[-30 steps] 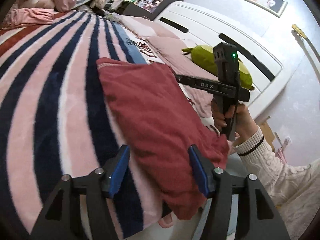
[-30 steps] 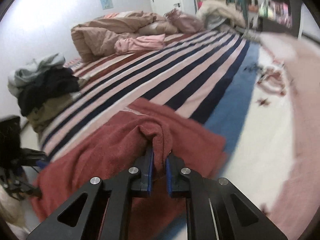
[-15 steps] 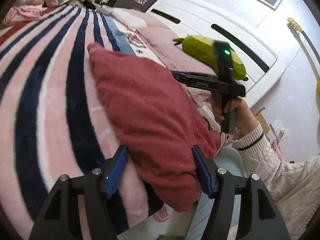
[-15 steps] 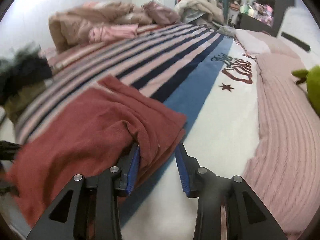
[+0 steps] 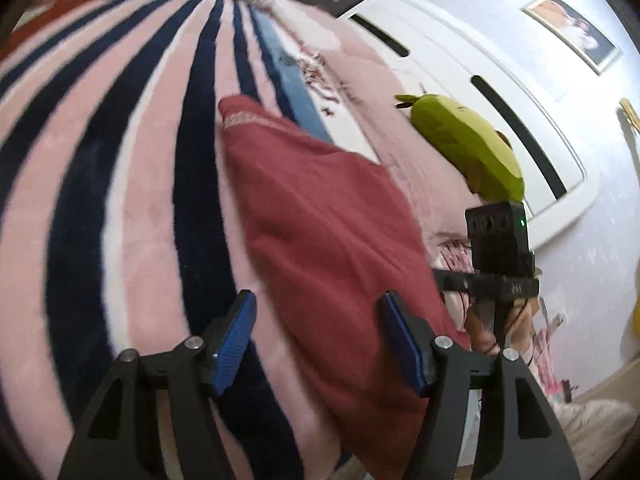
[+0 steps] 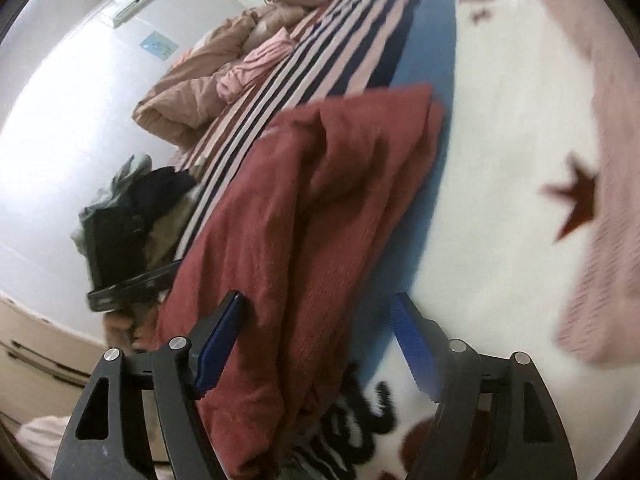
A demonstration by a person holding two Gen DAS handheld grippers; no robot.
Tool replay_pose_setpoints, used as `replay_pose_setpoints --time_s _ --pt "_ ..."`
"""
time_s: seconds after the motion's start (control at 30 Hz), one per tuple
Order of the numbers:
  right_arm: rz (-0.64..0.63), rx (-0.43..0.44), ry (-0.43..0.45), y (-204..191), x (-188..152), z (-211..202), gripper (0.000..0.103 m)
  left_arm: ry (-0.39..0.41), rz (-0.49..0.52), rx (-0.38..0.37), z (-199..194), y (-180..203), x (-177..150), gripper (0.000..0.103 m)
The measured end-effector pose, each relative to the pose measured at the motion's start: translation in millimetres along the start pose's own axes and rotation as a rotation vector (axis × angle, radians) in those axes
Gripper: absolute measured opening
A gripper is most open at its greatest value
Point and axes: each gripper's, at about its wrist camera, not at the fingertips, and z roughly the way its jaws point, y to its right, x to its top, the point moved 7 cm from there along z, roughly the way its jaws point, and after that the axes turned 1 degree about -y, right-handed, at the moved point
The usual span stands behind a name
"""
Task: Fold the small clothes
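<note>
Both claws released, left gripper (image 5: pixel 316 340) and right gripper (image 6: pixel 318 344) gaping over the red sweater (image 5: pixel 332 224). Folded up on the striped blanket (image 5: pixel 132 128)

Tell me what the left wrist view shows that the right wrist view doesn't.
Only the left wrist view shows the green plush toy, the white headboard and a framed picture. Only the right wrist view shows the brown quilt, a dark clothes pile and a red star print. Both show the red garment on the striped blanket, with both grippers' fingers open.
</note>
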Motion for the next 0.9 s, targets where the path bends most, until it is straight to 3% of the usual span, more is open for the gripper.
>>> replay_pose_setpoints --time_s 0.03,0.1,0.2,0.33,0.53,0.9 --pt "0.004 0.010 0.008 0 0 2 0.065 -0.004 -0.021 -0.012 6 -2 1 0.057" --pt "0.036 0.030 0.005 1 1 7 0.035 -0.009 -0.050 -0.020 15 -5 4 0.035" --pt "0.066 0.080 -0.015 -3 2 19 0.016 -0.009 -0.060 0.010 20 -4 8 0.014" --pt "0.037 0.072 0.032 -22 10 14 0.012 0.033 0.000 0.066 5 10 15 0.010" --pt "-0.057 0.098 0.129 -75 28 -11 0.011 0.132 0.135 0.117 -51 46 35 0.009" --pt "-0.329 0.209 0.314 -262 84 -36 0.011 0.373 0.341 0.319 -234 116 87 0.009"
